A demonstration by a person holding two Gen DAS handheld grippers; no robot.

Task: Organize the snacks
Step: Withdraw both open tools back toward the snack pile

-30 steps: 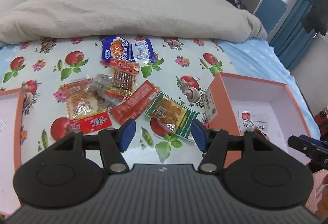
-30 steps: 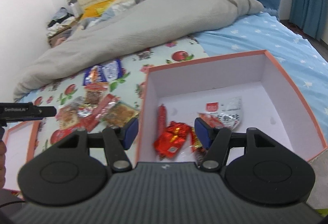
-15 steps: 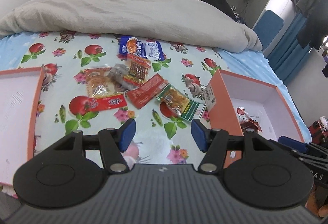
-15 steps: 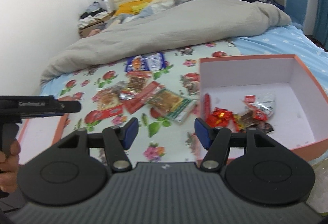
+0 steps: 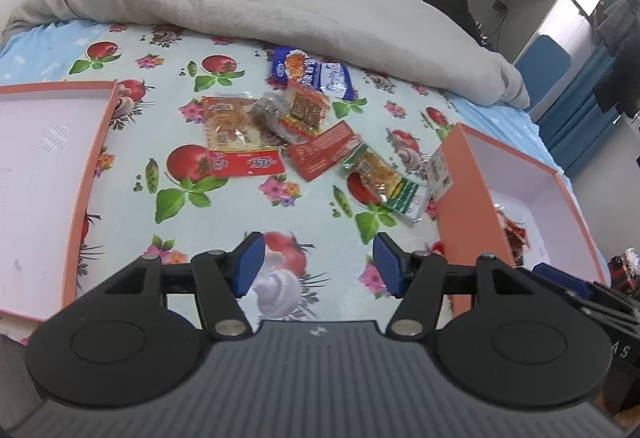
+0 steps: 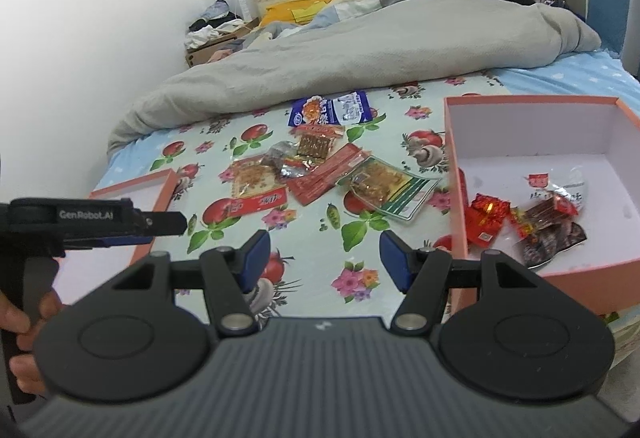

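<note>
Snacks [image 5: 296, 133] were heaped on bed [image 5: 224, 222] | box [image 6: 592, 270] was part-filled | both tongs [image 5: 316, 264] [image 6: 324, 260] were held agape, empty

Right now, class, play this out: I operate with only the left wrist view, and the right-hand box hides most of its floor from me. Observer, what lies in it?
Observer: The right wrist view looks into the box: a red foil packet lies near its left wall.
Operator: Anything else in there?
Observer: Yes, a clear pack with a red-and-white label lies to the right of the red one, among dark-wrapped pieces.
Operator: And the right tool?
Observer: The right tool is open, nothing between its pads, above the floral cloth.
</note>
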